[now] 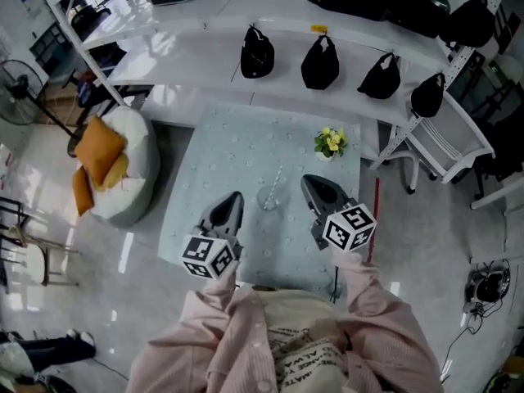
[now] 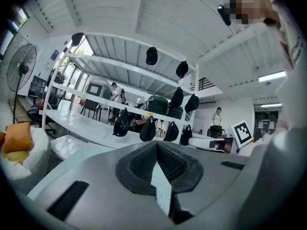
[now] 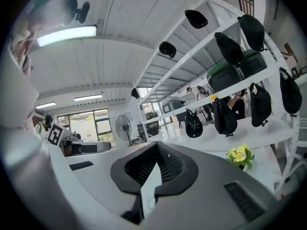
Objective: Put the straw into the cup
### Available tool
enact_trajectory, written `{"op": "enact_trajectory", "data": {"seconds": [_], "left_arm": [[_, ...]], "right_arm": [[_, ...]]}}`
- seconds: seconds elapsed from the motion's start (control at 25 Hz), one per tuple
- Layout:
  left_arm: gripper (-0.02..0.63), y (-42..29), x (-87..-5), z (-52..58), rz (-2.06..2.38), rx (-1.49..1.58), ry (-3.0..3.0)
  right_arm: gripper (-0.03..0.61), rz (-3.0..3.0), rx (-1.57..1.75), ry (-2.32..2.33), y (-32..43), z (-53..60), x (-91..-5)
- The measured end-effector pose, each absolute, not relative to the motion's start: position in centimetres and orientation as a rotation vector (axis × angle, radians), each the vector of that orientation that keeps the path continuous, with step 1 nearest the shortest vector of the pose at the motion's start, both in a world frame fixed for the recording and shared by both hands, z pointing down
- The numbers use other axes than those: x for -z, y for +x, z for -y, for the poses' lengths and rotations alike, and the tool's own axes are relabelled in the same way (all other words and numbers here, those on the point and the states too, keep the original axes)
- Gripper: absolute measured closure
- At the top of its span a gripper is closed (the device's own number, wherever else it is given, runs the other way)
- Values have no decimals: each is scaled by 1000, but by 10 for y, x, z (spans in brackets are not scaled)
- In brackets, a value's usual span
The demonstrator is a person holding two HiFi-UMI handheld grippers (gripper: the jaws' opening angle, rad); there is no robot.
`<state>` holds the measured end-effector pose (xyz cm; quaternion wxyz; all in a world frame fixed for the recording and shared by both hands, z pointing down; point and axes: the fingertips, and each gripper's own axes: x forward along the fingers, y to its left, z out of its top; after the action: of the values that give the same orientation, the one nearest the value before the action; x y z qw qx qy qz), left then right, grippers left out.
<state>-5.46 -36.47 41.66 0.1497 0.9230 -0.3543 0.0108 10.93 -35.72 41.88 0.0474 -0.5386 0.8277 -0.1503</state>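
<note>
A clear cup (image 1: 268, 200) stands near the middle of the pale green table (image 1: 221, 154), and a white straw (image 1: 277, 176) rises out of it, leaning toward the far side. My left gripper (image 1: 232, 198) hovers just left of the cup, my right gripper (image 1: 311, 184) just right of it, both held above the table top. In the left gripper view, the left gripper (image 2: 156, 145) is shut with nothing between its pads. The right gripper (image 3: 156, 146) is likewise shut and empty in its own view. Neither gripper view shows the cup.
A small pot of yellow flowers (image 1: 330, 143) sits at the table's far right. Behind the table runs a white shelf (image 1: 205, 35) with several black bags (image 1: 257, 54) hanging from it. A white seat with orange cushions (image 1: 101, 158) stands left; a white chair (image 1: 446, 150) right.
</note>
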Motion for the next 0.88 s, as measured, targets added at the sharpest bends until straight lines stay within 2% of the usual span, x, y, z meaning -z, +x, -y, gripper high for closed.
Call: {"op": "enact_trajectory", "data": {"seconds": [0.88], "left_arm": [[614, -80, -391, 362, 1110, 25, 2683]], "right_arm": [[578, -2476, 279, -1754, 125, 337, -386]]}}
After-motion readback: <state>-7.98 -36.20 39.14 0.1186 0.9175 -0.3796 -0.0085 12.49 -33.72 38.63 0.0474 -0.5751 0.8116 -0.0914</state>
